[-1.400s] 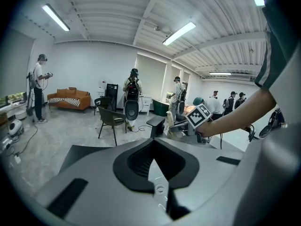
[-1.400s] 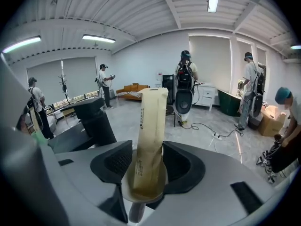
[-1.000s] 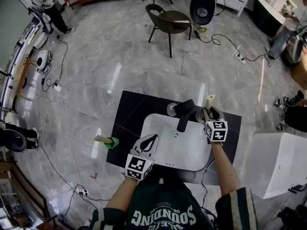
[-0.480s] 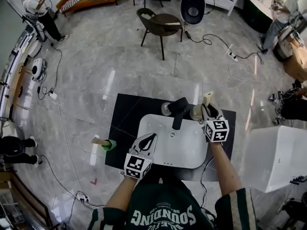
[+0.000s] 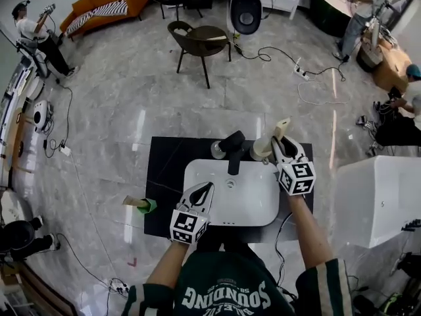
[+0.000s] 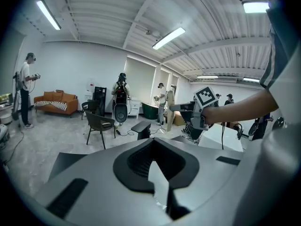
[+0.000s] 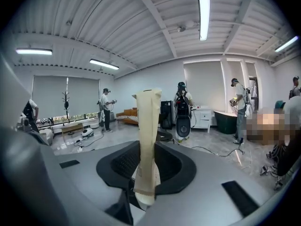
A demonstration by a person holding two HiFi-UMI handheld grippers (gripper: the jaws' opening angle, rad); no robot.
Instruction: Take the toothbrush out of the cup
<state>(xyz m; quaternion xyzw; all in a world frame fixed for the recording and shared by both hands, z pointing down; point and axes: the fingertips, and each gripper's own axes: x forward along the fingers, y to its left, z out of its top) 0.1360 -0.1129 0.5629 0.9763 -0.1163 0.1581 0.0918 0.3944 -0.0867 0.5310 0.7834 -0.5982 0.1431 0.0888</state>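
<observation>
A toothbrush [image 5: 283, 127] in a beige paper wrapper stands upright between the jaws of my right gripper [image 5: 281, 142], which is shut on it. In the right gripper view the wrapped toothbrush [image 7: 147, 126] rises straight out of the gripper [image 7: 146, 166]. The beige cup [image 5: 261, 149] sits on the counter just left of that gripper, beside the black faucet [image 5: 232, 151]. The toothbrush's lower end is hidden behind the jaws. My left gripper [image 5: 207, 189] hovers over the front left of the white sink [image 5: 256, 203], jaws together and holding nothing [image 6: 153, 166].
The sink is set in a black counter [image 5: 168, 170]. A round silver piece [image 5: 218, 150] sits left of the faucet. A green holder with a beige stick [image 5: 146, 205] lies off the counter's left edge. A white tub [image 5: 375, 196] stands at the right.
My right gripper has lifted upward with the toothbrush clamped in it, away from the cup. The left gripper has risen only slightly over the sink.
</observation>
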